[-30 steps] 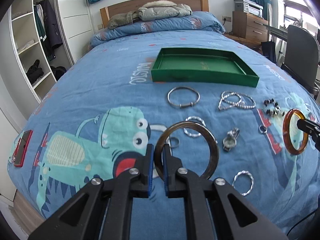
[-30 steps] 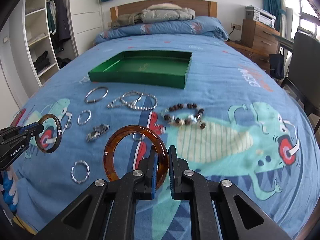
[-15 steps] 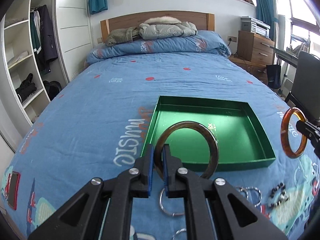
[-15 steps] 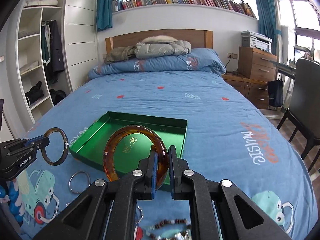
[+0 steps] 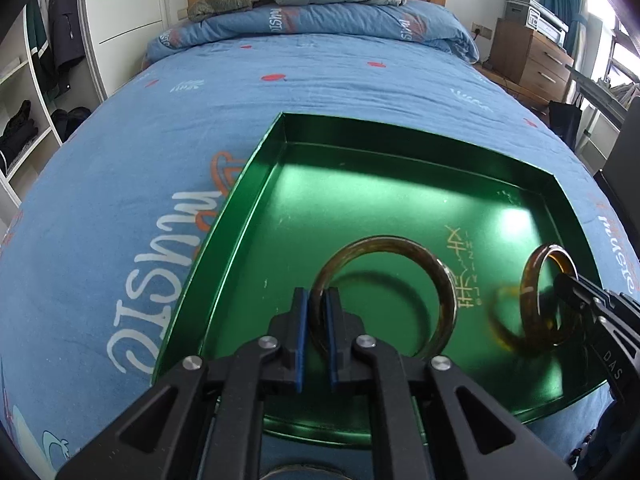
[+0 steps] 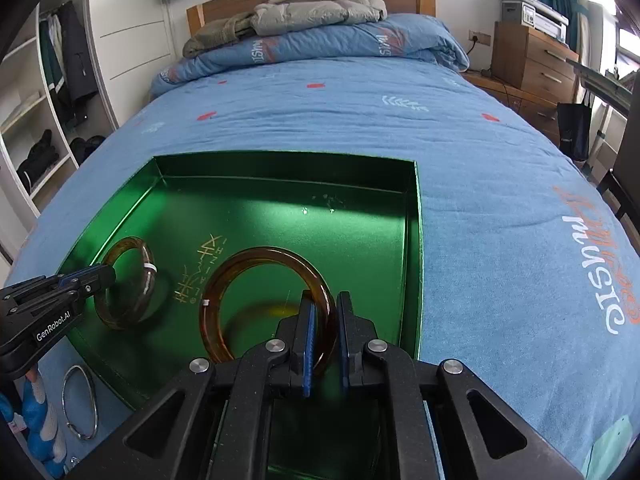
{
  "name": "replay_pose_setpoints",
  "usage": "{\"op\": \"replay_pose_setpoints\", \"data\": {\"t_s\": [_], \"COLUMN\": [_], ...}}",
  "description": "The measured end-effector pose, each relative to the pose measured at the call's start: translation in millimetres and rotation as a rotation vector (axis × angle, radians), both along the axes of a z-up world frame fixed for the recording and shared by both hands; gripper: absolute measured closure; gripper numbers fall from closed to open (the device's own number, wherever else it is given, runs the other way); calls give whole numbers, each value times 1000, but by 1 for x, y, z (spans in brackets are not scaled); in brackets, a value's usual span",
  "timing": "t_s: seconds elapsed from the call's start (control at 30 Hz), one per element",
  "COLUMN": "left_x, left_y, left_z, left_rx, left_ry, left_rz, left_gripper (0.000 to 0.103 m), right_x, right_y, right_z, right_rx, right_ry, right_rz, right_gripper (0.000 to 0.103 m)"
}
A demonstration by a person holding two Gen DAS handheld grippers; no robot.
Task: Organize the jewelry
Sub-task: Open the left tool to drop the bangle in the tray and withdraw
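now both bangles gripper-clamped, hanging over green tray (image 5: 256, 184).

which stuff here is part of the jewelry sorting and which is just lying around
In the job:
- shallow green metal tray
- dark brown bangle in left gripper
- amber orange bangle in right gripper
- thin silver bangle on the bedspread

Lying about:
- grey padded jacket
- wooden drawer chest

My own tongs (image 5: 317, 312) cover the near rim of the green tray (image 5: 256, 184) and part of the dark bangle (image 5: 444, 292). I can't tell whether the amber bangle (image 6: 224, 280) touches the tray floor.
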State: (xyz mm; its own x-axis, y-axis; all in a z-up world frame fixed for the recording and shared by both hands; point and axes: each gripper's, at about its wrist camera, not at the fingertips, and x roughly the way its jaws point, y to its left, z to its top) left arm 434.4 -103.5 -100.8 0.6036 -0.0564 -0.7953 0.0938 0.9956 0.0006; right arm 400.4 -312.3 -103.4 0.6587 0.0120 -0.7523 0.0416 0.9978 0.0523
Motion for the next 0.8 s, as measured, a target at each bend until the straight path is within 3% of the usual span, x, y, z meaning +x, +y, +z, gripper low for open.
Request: {"op": "replay_pose_setpoints", "data": {"t_s": [0.1, 0.2, 0.3, 0.53, 0.8], "left_x": [-1, -2, -7, -36, -128], "left_y": [0, 2, 2, 10, 24], "left_z": [1, 2, 6, 44, 90], "left_rx": [-2, -17, -17, -25, 17], "left_ry": [0, -4, -15, -95, -183], "left_rz": [4, -8, -16, -19, -18], "left_gripper": [94, 93, 85, 71, 71], "right_x": [0, -2, -8, -49, -133], "right_y": [2, 4, 5, 4, 10], "right_z": [-3, -2, 6, 48, 97], "right_rx": [-25, -39, -48, -30, 6], "right_ry": [24, 31, 11, -94, -184], "right_rz": [9, 18, 26, 28, 78], "right_gripper": [93, 86, 64, 62, 62]}}
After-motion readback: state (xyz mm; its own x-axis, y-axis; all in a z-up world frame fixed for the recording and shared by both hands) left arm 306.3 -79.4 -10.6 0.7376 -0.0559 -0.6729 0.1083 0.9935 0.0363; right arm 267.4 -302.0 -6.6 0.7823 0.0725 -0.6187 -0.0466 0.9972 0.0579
